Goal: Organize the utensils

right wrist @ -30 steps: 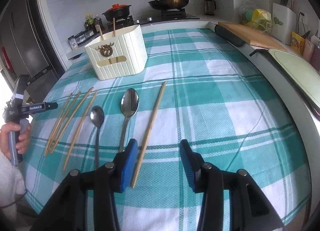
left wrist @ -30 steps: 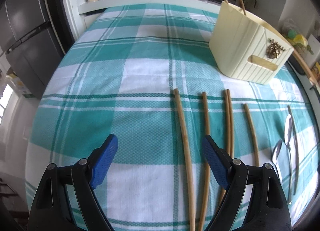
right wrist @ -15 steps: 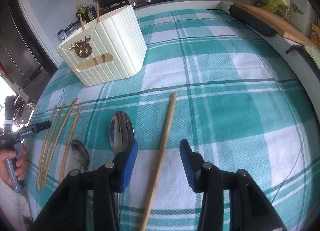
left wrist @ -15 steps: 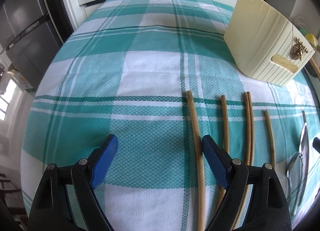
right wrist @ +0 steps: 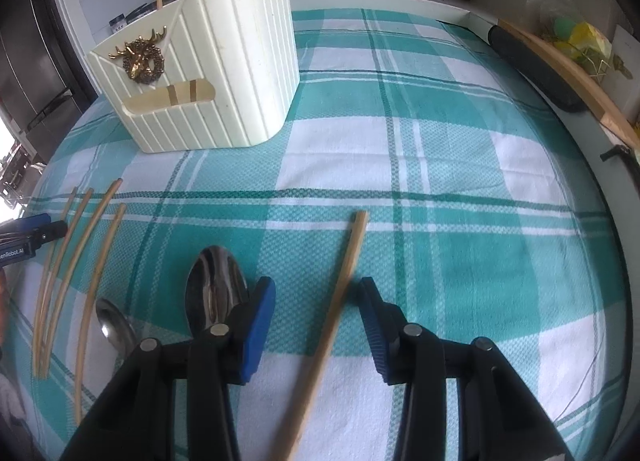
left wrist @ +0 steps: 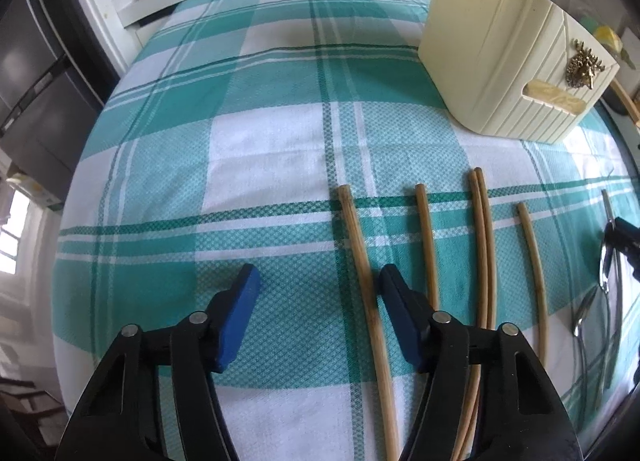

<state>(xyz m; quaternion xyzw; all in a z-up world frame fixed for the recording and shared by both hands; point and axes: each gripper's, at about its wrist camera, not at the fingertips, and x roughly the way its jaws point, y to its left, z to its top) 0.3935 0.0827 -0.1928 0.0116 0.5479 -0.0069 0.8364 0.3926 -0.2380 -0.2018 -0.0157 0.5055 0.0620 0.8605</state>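
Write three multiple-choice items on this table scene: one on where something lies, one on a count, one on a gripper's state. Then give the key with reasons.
1. Where does the lone chopstick lie in the right wrist view?
A. inside the cream holder
B. between the right gripper's fingers, on the cloth
C. across the large spoon

2. How many spoons lie on the checked cloth?
A. none
B. two
C. five

3. How does the left gripper stand?
A. shut on a spoon
B. gripping the holder's rim
C. jaws apart, nothing pressed between the pads

Key: 1 B, the stick runs up through the gap between the blue pads, clear of the cream holder. 2 B, a large spoon and a small spoon lie side by side. 3 C, its jaws are closing, yet only cloth and the leftmost chopstick, close to one pad, show in the gap.
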